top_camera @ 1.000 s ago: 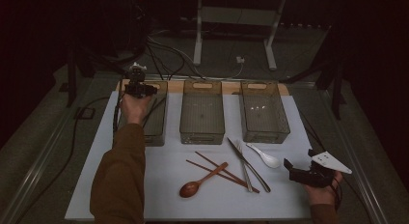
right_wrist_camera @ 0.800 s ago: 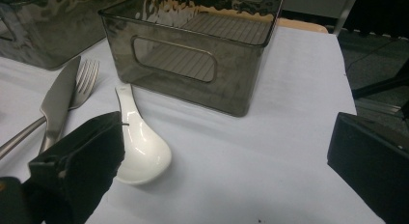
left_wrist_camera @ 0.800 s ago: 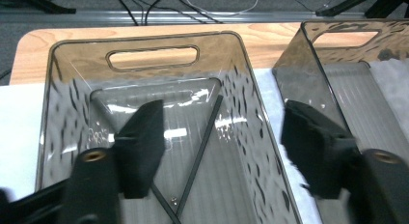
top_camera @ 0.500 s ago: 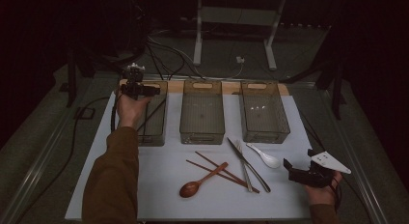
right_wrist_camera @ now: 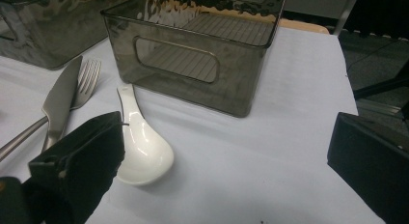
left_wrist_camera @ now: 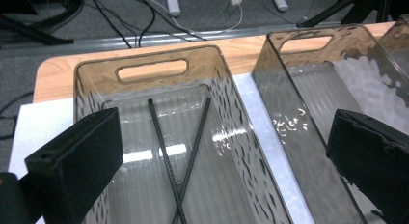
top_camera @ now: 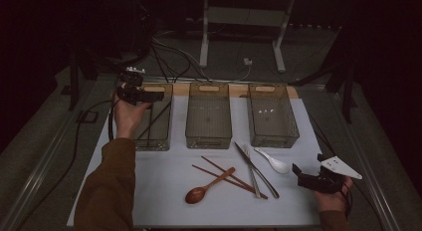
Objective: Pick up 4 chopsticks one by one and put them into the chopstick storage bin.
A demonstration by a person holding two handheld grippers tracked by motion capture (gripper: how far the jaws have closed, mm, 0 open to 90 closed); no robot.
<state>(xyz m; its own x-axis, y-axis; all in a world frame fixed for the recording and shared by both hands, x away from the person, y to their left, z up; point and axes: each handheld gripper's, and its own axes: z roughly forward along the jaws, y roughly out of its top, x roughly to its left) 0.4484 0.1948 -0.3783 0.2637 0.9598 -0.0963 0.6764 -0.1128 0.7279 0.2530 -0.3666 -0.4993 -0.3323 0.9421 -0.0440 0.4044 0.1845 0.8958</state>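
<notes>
My left gripper [top_camera: 158, 96] [left_wrist_camera: 222, 137] hovers over the back of the left smoky bin [top_camera: 154, 141] [left_wrist_camera: 144, 55]. It stands open, its jaws have just been opening, and nothing is between them. Two black chopsticks [top_camera: 154, 121] [left_wrist_camera: 188, 156] lie crossed on that bin's floor. My right gripper [top_camera: 300, 173] [right_wrist_camera: 226, 147] rests open at the front right of the white mat [top_camera: 164, 206]. A white ceramic spoon [top_camera: 272, 162] [right_wrist_camera: 144, 147] lies just by its left jaw, untouched.
The middle bin [top_camera: 209, 139] and right bin [top_camera: 273, 136] [right_wrist_camera: 193, 74] hold nothing. A wooden spoon [top_camera: 206, 187], brown chopsticks [top_camera: 224, 173], a knife [top_camera: 256, 169] [right_wrist_camera: 60, 103] and a fork [top_camera: 254, 183] [right_wrist_camera: 87, 84] lie on the mat. Cables run behind the table.
My left hand has drifted a little to the left and up over the left bin, and the forearm has swung with it. The right hand has stayed where it was.
</notes>
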